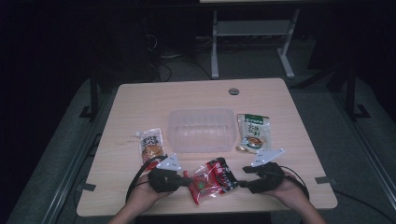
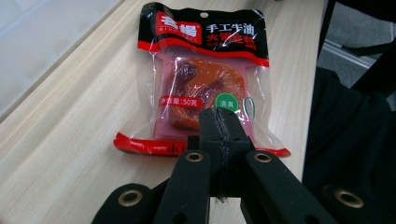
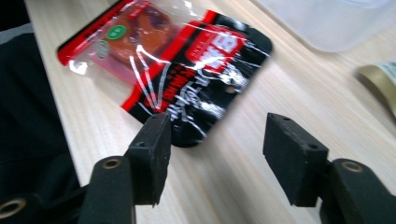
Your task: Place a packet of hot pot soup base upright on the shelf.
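A red and black sauce packet [image 1: 214, 179] lies near the front edge of the bench [image 1: 140, 100], about midway along it, between the two claws. The left claw [image 2: 219, 135] is clamped shut on the packet's clear bottom edge, its black jaws pressed together over the red seam, with the packet stretching away from it along the wood. The right claw [image 3: 212, 156] stands apart from the packet's black top end: its jaws are spread wide with bare bench between them, and the left-hand pad sits just beside the packet's corner without pinching it. Behind the packet, in the middle of the bench, stands a clear plastic tub [image 1: 201, 129]. A green and beige pouch [image 1: 253, 132] lies just right of the tub, and an orange and white pouch [image 1: 152, 144] lies to its left.
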The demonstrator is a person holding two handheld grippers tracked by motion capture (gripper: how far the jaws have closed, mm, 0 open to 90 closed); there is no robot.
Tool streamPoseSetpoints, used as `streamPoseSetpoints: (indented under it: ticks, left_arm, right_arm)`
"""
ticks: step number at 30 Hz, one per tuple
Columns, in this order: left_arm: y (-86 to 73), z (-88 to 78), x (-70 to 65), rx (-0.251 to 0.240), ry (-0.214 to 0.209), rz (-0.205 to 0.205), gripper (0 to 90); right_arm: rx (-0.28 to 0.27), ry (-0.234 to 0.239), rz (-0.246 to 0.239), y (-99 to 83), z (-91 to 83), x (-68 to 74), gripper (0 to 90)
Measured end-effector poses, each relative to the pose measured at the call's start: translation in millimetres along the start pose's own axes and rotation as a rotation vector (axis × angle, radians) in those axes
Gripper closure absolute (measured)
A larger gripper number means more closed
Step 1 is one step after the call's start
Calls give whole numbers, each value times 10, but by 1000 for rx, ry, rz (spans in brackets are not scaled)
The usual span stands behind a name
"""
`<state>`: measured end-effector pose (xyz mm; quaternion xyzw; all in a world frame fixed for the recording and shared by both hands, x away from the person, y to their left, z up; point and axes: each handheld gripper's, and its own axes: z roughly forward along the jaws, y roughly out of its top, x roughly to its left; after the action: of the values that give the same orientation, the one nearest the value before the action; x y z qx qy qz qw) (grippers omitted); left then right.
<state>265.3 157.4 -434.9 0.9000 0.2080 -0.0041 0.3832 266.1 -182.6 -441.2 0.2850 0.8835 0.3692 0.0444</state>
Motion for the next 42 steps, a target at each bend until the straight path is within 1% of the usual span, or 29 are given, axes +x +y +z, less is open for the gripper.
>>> streamPoseSetpoints:
  ticks: [1,2,3,4,5,8,9,10,11,16,17,20,21,24,29,30,31,33,34,35,36,37,38,39,40,41,42]
  left_arm:
    - [0,0,0,0,0,0,897]
    - [1,9,4,13,4,10,897]
    - [-5,20,4,15,4,13,897]
    - [-15,34,0,13,7,8,897]
    - [-33,37,12,27,10,12,896]
    - [-46,44,30,26,7,4,896]
    - [-58,59,33,22,5,-7,896]
    - [-58,59,33,22,5,-7,896]
    - [-65,70,33,37,5,-2,896]
    - [-87,93,34,48,1,-7,896]
    - [-88,100,37,59,2,-3,896]
    - [-92,114,34,64,9,1,896]
    - [-96,118,34,73,14,12,897]
    - [-105,138,25,70,18,1,897]
    - [-125,165,39,96,16,5,897]
    - [-125,165,39,96,16,5,897]
    - [-128,176,38,106,17,8,897]
    - [-133,180,38,104,17,3,897]
    - [-133,180,38,104,17,3,898]
    - [-133,180,39,105,15,2,898]
    - [-133,180,39,106,16,2,898]
    - [-133,180,38,106,16,2,898]
    - [-133,180,38,106,17,4,898]
    - [-133,179,39,107,16,0,898]
    - [-133,179,39,107,16,0,898]
    - [-134,179,39,107,15,-2,898]
    - [-134,179,40,106,14,-2,898]
  right_arm:
    - [0,0,0,0,0,0,403]
    - [-2,-6,3,-19,-6,-26,398]
    - [-2,-6,3,-19,-6,-26,398]
    - [2,-10,13,-25,-12,-29,395]
    - [4,-15,19,-38,-18,-41,388]
    - [2,-21,16,-49,-28,-56,385]
    - [1,-21,16,-51,-32,-55,384]
    - [1,-21,16,-51,-32,-55,384]
    - [3,-24,21,-53,-35,-51,381]
    - [8,-27,12,-62,-29,-52,377]
    - [10,-28,11,-62,-28,-51,376]
    - [12,-28,17,-62,-26,-45,374]
    - [12,-29,17,-62,-27,-45,372]
    - [9,-29,18,-62,-27,-44,371]
    - [5,-29,15,-59,-30,-49,367]
    - [6,-30,21,-57,-33,-46,363]
    - [-1,-28,27,-54,-33,-46,353]
    - [-15,-19,52,-43,-37,-51,341]
    - [-15,-19,52,-43,-37,-51,341]
    - [-28,-5,85,-19,-47,-49,337]
    - [-31,1,93,-11,-52,-50,337]
    - [-31,1,93,-11,-52,-50,337]
    - [-38,7,103,1,-60,-50,337]
    - [-57,15,109,25,-77,-54,337]
    - [-57,15,109,25,-77,-54,337]
    - [-69,26,118,59,-94,-56,337]
    - [-75,27,123,75,-96,-52,337]
